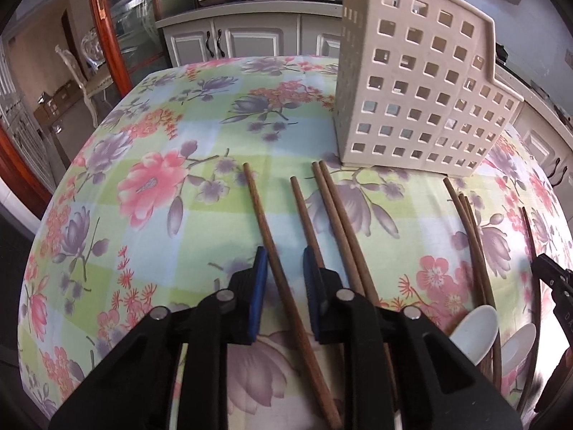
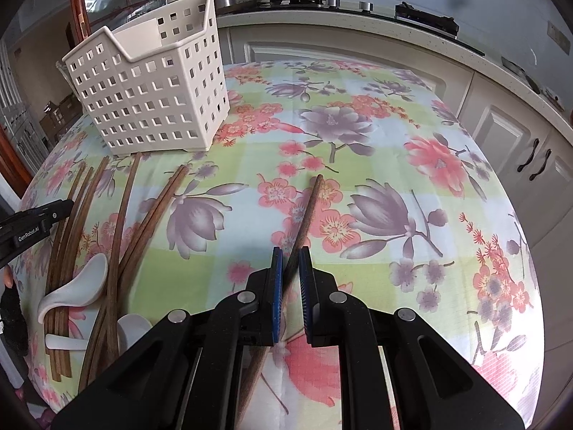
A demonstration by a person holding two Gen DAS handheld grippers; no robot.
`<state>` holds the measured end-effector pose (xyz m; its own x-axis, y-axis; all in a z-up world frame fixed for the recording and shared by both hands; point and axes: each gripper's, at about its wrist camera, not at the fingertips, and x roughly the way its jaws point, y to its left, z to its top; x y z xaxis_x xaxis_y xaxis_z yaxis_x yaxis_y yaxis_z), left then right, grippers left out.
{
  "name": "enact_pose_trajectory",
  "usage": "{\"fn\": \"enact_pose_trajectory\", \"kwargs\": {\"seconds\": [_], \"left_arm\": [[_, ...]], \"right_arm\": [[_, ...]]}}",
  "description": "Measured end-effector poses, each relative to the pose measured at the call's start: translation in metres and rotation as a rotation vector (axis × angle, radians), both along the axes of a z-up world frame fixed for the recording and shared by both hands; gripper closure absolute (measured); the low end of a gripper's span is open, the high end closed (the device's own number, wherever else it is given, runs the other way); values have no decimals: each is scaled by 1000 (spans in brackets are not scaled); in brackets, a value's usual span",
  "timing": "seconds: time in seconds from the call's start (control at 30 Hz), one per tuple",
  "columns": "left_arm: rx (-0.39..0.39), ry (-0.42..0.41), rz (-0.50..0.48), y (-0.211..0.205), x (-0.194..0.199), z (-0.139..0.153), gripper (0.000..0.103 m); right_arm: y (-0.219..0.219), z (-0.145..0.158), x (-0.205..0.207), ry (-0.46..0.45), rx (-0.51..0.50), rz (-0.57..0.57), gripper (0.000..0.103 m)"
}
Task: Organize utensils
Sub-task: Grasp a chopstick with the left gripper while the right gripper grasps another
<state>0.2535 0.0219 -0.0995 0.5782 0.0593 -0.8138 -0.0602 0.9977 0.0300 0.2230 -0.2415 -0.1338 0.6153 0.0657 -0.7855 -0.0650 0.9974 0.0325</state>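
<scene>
A: The left tongs (image 1: pixel 285 261) are seen low over the tabletop (image 1: pixel 200 236), their blue pads drawn in narrow, with one chopstick (image 1: pixel 283 279) lying between them. Whether the pads already press on it cannot be told; a sliver of gap is seen on each side.

B: And its long axis?

A: It runs nearly along the line the tongs point, leaning a little toward the left at its far end, which lies out ahead toward the basket (image 1: pixel 419 89). A second chopstick (image 1: pixel 304 211) is tucked just beside the right pad, so a clean single pick is judged to depend on that one being left outside.

B: The right tongs?

A: The right tongs (image 2: pixel 290 265) are closed on their own chopstick (image 2: pixel 308 215), held partway along, its far end pointing forward and slightly right over the floral cloth.

B: Where is the rest lying?

A: A loose pair (image 1: pixel 340 222) is seen just right of the left tongs, then a bundle of thinner sticks (image 1: pixel 472 236) with two white spoons (image 1: pixel 476 333) nearer the right side. The basket stands upright ahead of all of them, beyond the chopstick tips, and looks empty from the right view.

B: So which hand is nearer the pile?

A: The left one, plainly; the remaining sticks are judged to be its work.
</scene>
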Motion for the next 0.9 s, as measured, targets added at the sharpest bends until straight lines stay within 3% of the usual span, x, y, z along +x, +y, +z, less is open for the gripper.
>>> {"fn": "enact_pose_trajectory", "kwargs": {"seconds": [0.07,0.4,0.67,0.9], "left_arm": [[3,-3,-12,-1,2,0,95],[-111,-68,-44,16,-7,13,96],[-113,-261,-75,17,-48,53,96],[-118,-345,-81,22,-73,79,96]], "right_arm": [[2,0,0,-8,-21,9,92],[-8,18,-11,-89,74,6,95],[-1,55,-32,-220,75,24,95],[4,81,-51,-311,76,46,95]]}}
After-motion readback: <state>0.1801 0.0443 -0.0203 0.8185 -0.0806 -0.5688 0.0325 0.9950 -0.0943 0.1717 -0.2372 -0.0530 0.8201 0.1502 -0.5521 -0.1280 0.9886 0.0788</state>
